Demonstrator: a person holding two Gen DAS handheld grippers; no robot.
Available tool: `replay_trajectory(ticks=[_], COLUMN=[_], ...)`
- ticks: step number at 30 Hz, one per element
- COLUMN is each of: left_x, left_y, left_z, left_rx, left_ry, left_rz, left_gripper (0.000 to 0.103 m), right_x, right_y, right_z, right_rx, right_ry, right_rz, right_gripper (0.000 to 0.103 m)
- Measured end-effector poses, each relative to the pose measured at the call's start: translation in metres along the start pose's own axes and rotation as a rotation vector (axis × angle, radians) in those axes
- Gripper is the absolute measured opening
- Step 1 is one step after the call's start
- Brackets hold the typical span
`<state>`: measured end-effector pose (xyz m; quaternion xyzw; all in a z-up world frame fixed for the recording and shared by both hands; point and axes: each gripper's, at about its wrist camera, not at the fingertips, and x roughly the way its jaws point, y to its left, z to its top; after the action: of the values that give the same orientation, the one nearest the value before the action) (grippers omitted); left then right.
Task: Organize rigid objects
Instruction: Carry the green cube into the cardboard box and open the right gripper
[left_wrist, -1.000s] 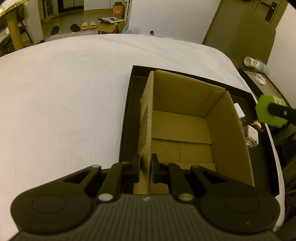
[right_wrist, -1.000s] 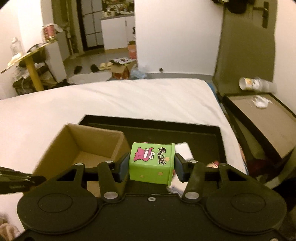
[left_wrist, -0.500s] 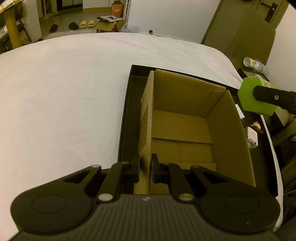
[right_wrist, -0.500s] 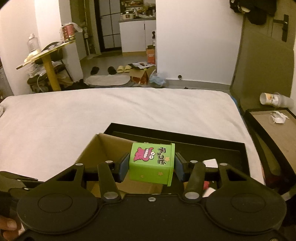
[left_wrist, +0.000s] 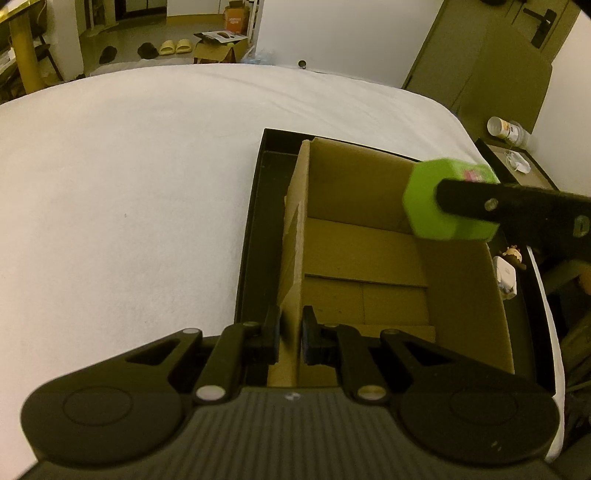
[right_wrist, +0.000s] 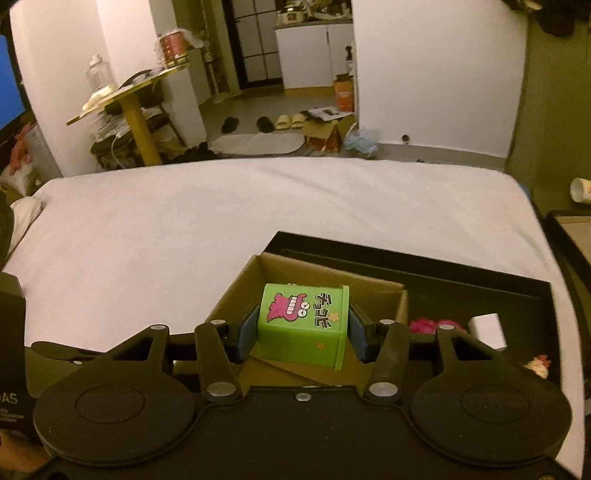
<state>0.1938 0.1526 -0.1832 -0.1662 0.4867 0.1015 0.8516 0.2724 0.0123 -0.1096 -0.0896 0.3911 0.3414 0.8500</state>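
Note:
My right gripper is shut on a green box with a pink cartoon print, held above the open cardboard box. In the left wrist view the green box hangs over the right wall of the cardboard box, carried by the right gripper's black finger. My left gripper is shut on the cardboard box's thin left wall near its front corner. The cardboard box stands in a black tray on a white bed. Its bottom looks bare.
Small toys and a white block lie in the tray right of the cardboard box; in the left wrist view they show beyond its right wall. A side table with a cup stands right of the bed. White bedding spreads left.
The right gripper has carried the green box leftward, from the tray's right side to above the cardboard box. The left gripper has kept still on the box wall.

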Motion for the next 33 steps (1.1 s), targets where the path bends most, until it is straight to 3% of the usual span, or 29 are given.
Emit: replay_trajectory(ticks=[25,33], left_x=[0.006,0.006], left_y=[0.003,0.003], left_z=[0.000,0.000], left_rx=[-0.034,-0.036], left_ry=[-0.001,0.000], left_rz=[-0.016,-0.020], left_gripper=[0.011,0.012], right_x=[0.063,0.064], right_y=[0.008,0.003], right_z=[-0.023,-0.022], right_rx=[0.063,0.130], right_ry=[0.150,0.130], right_rz=[0.031,0.034], right_gripper=[0.050,0.051])
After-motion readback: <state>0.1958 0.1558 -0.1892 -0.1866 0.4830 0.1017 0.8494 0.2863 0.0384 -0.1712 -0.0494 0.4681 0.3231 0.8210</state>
